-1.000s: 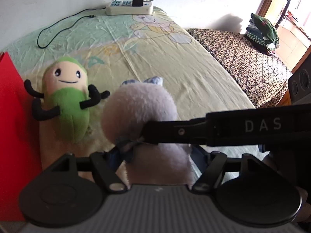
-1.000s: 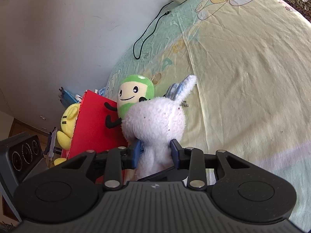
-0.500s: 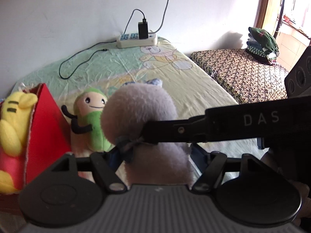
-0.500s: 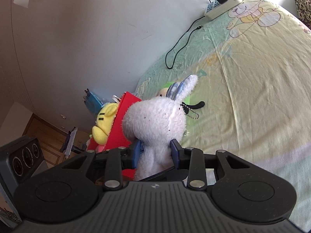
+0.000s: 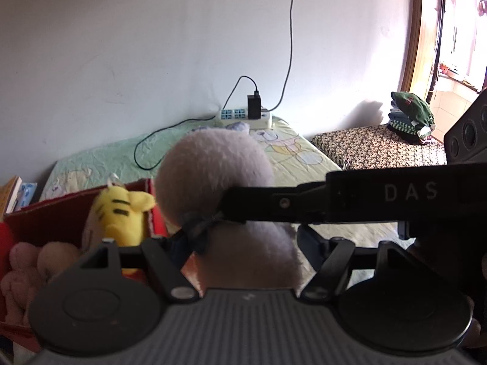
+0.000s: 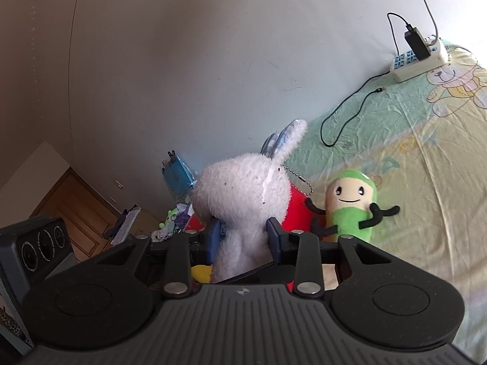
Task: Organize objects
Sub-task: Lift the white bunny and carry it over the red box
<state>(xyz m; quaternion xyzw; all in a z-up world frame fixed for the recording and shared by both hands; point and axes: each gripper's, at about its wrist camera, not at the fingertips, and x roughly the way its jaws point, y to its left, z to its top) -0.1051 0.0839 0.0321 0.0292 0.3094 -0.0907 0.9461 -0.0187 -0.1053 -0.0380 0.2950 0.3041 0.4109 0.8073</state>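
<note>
A white plush rabbit (image 5: 213, 164) hangs above the bed, gripped from two sides. My left gripper (image 5: 243, 241) is shut on its body. My right gripper (image 6: 243, 238) is shut on the rabbit (image 6: 243, 188) below the head, and one of its black fingers (image 5: 274, 203) crosses the left wrist view from the right. An open red box (image 5: 54, 216) stands just below and left of the rabbit, with a yellow striped plush (image 5: 121, 213) and a pink plush (image 5: 27, 267) inside. A green smiling plush (image 6: 350, 210) lies on the bed beside the red box (image 6: 296, 200).
The bed sheet (image 6: 426, 152) is pale green and yellow. A power strip (image 5: 243, 115) with a charger and loose cable lies by the wall. A patterned bench (image 5: 377, 146) with folded clothes (image 5: 409, 115) stands to the right. Books and clutter lie left of the box.
Both grippers rose with the rabbit and tilted up toward the wall. The red box with the yellow plush came into the left wrist view, and the green plush left it.
</note>
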